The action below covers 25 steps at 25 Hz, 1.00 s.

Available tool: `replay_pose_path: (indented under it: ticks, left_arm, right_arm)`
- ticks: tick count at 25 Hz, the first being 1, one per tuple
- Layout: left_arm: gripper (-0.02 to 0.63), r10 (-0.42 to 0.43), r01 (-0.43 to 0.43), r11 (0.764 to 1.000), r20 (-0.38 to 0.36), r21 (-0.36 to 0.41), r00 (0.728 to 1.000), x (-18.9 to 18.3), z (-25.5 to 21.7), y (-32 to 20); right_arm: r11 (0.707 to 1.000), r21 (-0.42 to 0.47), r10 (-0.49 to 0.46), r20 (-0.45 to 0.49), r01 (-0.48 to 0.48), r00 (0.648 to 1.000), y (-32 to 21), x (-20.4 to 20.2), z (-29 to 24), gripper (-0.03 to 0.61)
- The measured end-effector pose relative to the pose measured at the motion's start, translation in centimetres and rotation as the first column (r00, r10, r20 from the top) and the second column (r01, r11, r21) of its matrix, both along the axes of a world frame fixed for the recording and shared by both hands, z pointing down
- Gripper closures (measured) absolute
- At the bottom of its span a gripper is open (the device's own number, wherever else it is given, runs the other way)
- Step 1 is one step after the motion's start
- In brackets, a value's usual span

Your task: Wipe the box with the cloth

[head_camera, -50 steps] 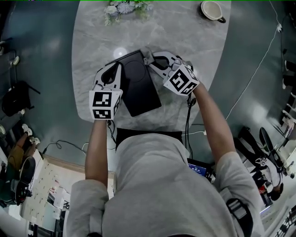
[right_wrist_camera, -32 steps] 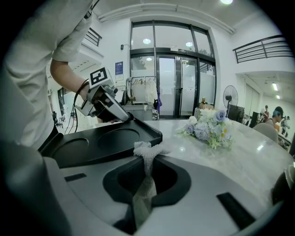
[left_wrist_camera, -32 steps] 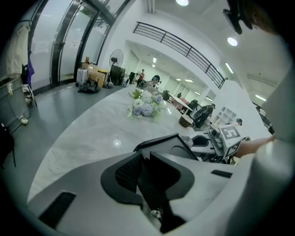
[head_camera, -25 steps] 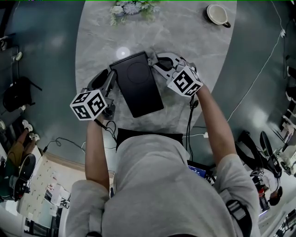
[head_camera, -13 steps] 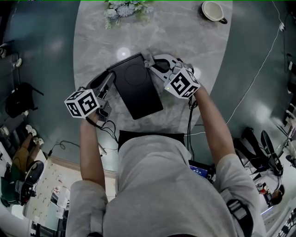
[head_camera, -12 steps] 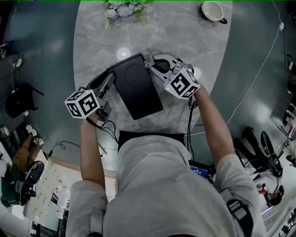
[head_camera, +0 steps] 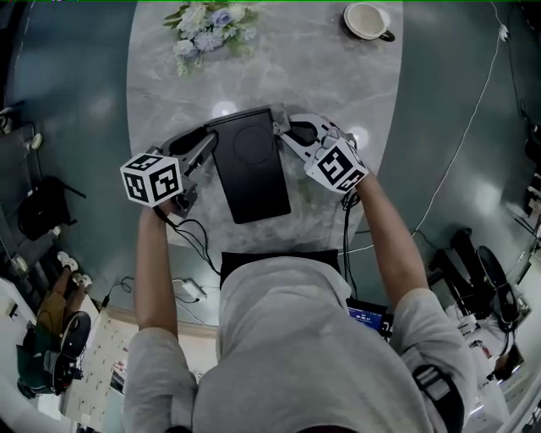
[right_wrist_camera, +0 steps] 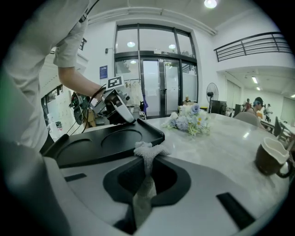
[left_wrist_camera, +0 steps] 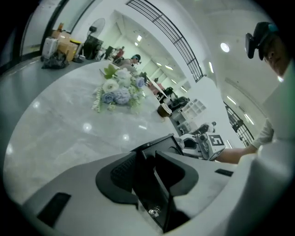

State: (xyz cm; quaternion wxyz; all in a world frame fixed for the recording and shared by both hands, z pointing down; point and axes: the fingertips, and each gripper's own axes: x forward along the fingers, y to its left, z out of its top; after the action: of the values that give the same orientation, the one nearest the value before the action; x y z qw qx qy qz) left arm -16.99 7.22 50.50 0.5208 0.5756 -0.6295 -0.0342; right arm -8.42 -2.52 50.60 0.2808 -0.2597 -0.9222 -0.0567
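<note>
Count: one box, one cloth, two grippers, one bunch of flowers, one cup.

The box is flat and black, with round recesses in its top. It lies at the middle of an oval table of grey marbled stone.

The left gripper stands at the box's left edge. Its jaws appear closed onto the thin black wall of that edge, though its own view is dark there. The right gripper is at the far right corner. Its jaws are pinched tight on the pale cloth, whose bunched end touches the box's rim.

Writing: each gripper carries a cube of black-and-white square markers. A blue wall sign is too small to read.

Room: grey floor with cables, tall glass doors, a standing fan and an upper railing.
</note>
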Motion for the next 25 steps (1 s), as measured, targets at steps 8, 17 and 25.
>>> replay_pose_path:
  ticks: [8, 17, 25]
  left_arm:
    - [0.492, 0.386, -0.386, 0.922, 0.049, -0.025, 0.921, 3.6, 1.0, -8.9]
    - [0.492, 0.664, -0.657, 0.748, 0.089, -0.095, 0.742, 7.9, 0.0, -12.4]
    - [0.57, 0.381, -0.369, 0.924, 0.315, -0.098, 0.869, 5.1, -1.7, -11.8]
  right_arm:
    - [0.982, -0.037, 0.187, -0.035, -0.188, 0.982, -4.0, 6.7, 1.5, 0.534]
    - [0.929, -0.109, 0.348, -0.061, -0.353, 0.935, -2.3, 12.2, 0.6, 0.534]
    - [0.973, -0.003, 0.232, 0.013, -0.232, 0.973, -5.1, 13.2, -0.5, 0.534]
